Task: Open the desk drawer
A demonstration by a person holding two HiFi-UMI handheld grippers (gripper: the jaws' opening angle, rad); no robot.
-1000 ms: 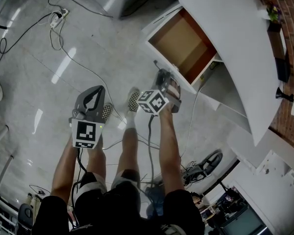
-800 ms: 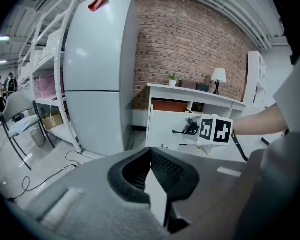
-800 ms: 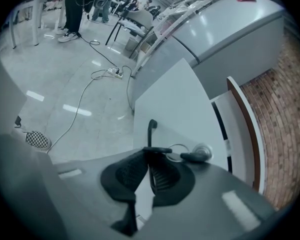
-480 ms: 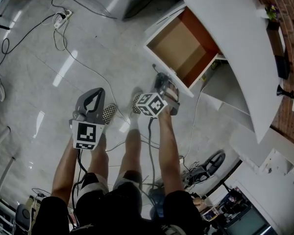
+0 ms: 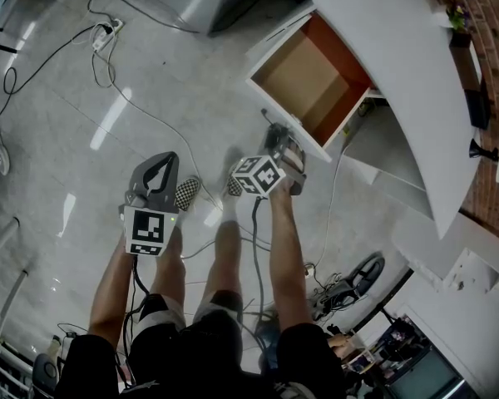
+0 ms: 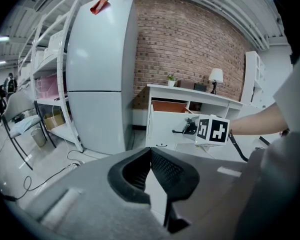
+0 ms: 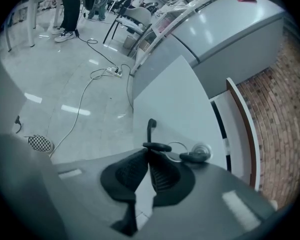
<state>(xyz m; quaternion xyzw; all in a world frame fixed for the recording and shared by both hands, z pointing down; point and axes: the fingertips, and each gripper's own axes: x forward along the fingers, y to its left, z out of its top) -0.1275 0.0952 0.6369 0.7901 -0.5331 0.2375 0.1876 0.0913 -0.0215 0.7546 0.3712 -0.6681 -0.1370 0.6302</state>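
Head view: desk drawer (image 5: 308, 71) stands pulled well out from under the white desk top (image 5: 399, 65), w/ a bare brown bottom and a reddish inner wall. R gripper (image 5: 273, 131) is at the drawer's white front. L gripper (image 5: 166, 155) is well apart to the left over the tiled floor, near a checkered shoe (image 5: 183, 191). Cables and a power strip (image 5: 105, 27) lie on the floor beyond. This view doesn't settle either grip. R gripper view does: fingers nearly together, tips pinched on the near end of the black drawer handle (image 7: 150, 130). A key on a ring (image 7: 200, 153) sits just beside it on the front panel; the head view shows no key. L gripper view: fingers closed tip to tip w/ nothing between them, pointing toward the desk. That view alone gives the scene side-on: drawer front out past the desk edge, R gripper's marker cube at the handle, and the person's forearm (image 6: 260, 124) reaching in from the right. It also shows the brick wall (image 6: 180, 49) full height, a small lamp (image 6: 216, 76) and a potted plant (image 6: 171, 78) on the desk. A tall grey fridge (image 6: 102, 69) w/ a red item (image 6: 99, 6) on top stands left of the desk, w/ a shelf rack (image 6: 45, 59) beside it. From the head, the wall and plant show only at the frame's right edge.
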